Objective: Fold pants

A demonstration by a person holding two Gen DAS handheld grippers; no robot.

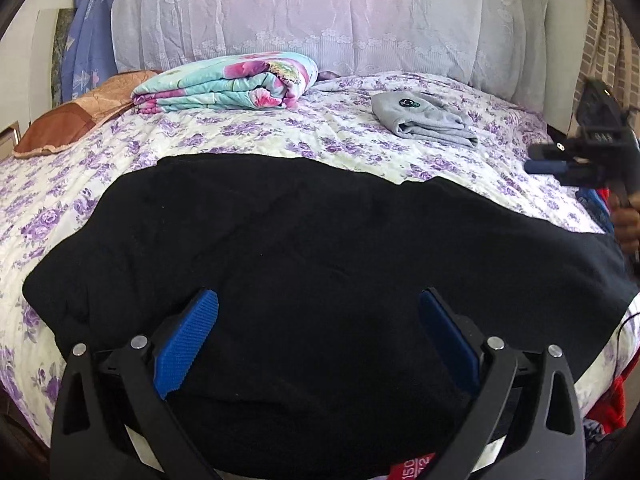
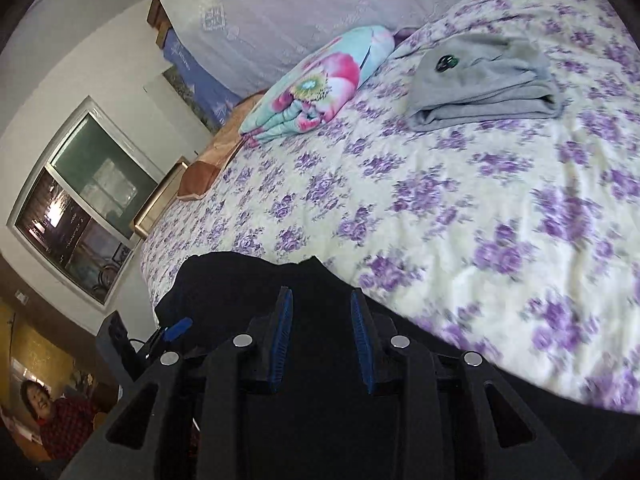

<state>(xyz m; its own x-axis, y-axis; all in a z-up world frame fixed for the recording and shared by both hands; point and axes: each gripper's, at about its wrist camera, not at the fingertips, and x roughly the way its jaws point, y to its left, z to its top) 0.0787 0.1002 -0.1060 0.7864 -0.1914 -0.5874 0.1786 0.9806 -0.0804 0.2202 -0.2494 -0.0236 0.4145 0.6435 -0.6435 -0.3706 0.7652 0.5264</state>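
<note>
The bed (image 1: 224,136) has a purple flower cover. On it lie black pants (image 1: 320,248), a gray top (image 1: 424,120), a blanket (image 1: 228,84) and a brown pillow (image 1: 80,120)

Black left gripper (image 1: 318,344) with blue pads spread wide; black right gripper (image 2: 322,336) half-parted, toward three o'clock.

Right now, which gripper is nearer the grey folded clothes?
Right. The right gripper is beside the grey folded clothes; the left gripper hovers over the black pants.
</note>
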